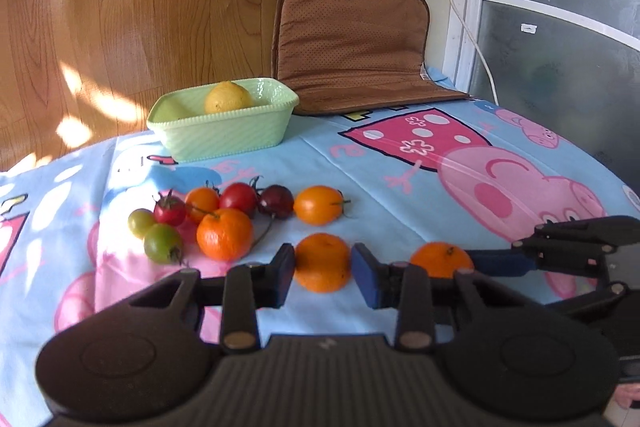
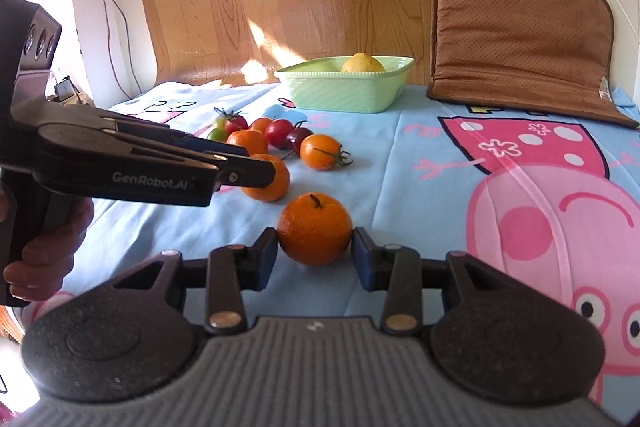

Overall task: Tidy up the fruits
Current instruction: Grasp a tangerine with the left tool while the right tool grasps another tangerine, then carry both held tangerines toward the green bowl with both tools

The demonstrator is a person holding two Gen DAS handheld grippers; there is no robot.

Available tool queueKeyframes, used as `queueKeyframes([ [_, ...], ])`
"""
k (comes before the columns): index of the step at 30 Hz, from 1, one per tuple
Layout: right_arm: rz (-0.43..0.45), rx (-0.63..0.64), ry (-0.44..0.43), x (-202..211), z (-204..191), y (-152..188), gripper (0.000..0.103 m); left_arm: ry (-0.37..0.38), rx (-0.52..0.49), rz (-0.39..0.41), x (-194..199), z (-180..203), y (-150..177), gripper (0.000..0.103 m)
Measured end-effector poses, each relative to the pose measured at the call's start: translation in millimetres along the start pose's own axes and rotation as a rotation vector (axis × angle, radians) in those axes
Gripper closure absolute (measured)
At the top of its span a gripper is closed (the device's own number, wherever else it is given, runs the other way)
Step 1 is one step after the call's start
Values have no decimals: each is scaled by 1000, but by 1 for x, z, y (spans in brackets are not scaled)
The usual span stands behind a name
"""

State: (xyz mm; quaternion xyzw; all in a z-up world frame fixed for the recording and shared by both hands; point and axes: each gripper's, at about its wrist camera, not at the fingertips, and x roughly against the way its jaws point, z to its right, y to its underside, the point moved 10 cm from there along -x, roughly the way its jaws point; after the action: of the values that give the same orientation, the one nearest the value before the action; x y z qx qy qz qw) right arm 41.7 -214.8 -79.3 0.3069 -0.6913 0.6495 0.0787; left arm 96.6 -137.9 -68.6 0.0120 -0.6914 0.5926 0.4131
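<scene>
Left gripper (image 1: 322,269) clamped on one tangerine (image 1: 322,263), base hidden; right gripper (image 2: 315,251) pads squeezing second tangerine (image 2: 315,235). Third tangerine (image 1: 225,234) beyond left jaw; seven tomatoes (image 1: 240,199); one lemon (image 1: 228,98) half-hidden in basket (image 1: 224,139) ahead.

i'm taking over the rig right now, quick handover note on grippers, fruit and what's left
Left gripper: shut on a mandarin that sits on the cartoon sheet.
Right gripper: shut on the stemmed mandarin, also on the sheet.
Green basket: at the back by the brown cushion, holds only a lemon.
Loose: a third mandarin and the small tomatoes, red, orange, green and dark, clustered in front of the basket.
Done: the lemon is in.
Left: lift both gripped mandarins to the basket, then probably the loose fruit.
</scene>
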Motion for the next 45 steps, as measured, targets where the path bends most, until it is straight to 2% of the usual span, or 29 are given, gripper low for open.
queueKeyframes([
  [3,-7,32,-28,5,-13,6,60,18,42,-7,16,3,16,72],
  [7,-10,63,-22,7,-21,11,60,-14,52,-11,28,-2,25,72],
  [11,-7,60,-7,7,-20,11,59,-22,68,32,39,-7,8,57],
  [15,-4,68,4,8,-20,13,59,10,26,35,27,5,-3,48],
  [19,-1,75,13,9,-20,14,59,3,26,-25,-4,4,6,51],
  [21,-1,75,15,9,-20,14,59,3,57,-48,-14,-1,14,67],
  [25,5,81,16,12,-22,14,60,-9,78,-30,2,-3,20,67],
  [28,14,90,-1,16,-29,12,60,-49,70,-3,26,-7,28,67],
  [34,18,143,-25,23,-50,18,60,-105,129,-15,57,-13,51,67],
  [39,1,136,-24,24,-54,27,60,-141,148,-49,60,-8,67,66],
  [45,8,92,-12,26,-53,33,59,-197,130,-40,61,-4,71,66],
])
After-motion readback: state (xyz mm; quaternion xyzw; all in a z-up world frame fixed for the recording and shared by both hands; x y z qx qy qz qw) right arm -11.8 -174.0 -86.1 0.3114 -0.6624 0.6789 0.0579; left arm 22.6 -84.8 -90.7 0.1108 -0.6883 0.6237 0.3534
